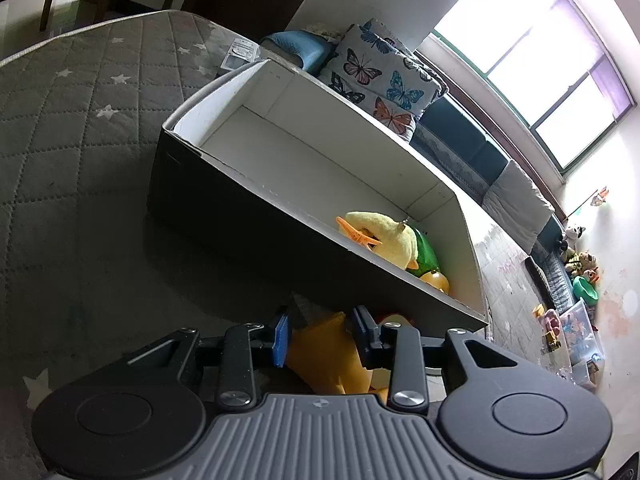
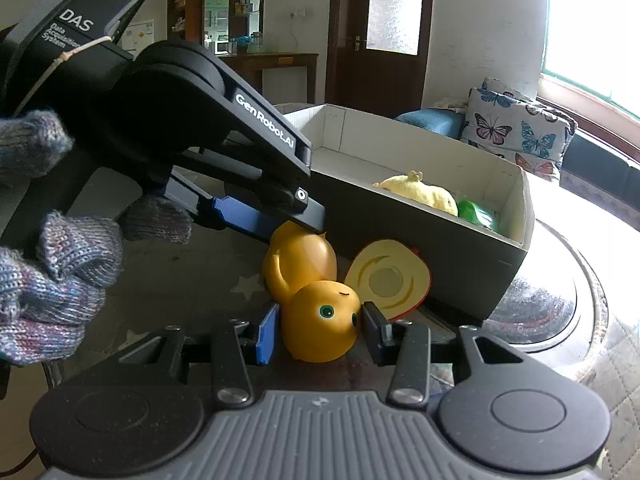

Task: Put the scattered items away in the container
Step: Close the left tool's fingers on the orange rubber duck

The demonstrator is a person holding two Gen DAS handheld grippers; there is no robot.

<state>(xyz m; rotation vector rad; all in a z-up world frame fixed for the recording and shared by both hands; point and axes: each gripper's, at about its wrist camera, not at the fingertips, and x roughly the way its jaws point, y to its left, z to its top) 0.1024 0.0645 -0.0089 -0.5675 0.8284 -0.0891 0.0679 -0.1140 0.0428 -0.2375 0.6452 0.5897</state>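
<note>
A yellow plastic figure toy (image 2: pixel 312 284) lies on the grey quilted mat in front of the box. My right gripper (image 2: pixel 320 330) has its pads on both sides of the toy's round head. My left gripper (image 1: pixel 320 336) straddles the toy's body (image 1: pixel 320 354); in the right wrist view its fingers (image 2: pixel 280 216) press on the body from above. A yellow half-fruit toy (image 2: pixel 388 280) leans against the box. The open box (image 1: pixel 304 216), dark outside and white inside, holds a yellow plush duck (image 1: pixel 380 236) and a green toy (image 1: pixel 426 254).
Butterfly pillow (image 1: pixel 380 76) and blue cushion (image 1: pixel 300 46) lie behind the box. A round dark object (image 2: pixel 540 304) sits right of the box. Toys and a plastic bin (image 1: pixel 576 328) lie by the far wall. A gloved hand (image 2: pixel 52 276) holds the left gripper.
</note>
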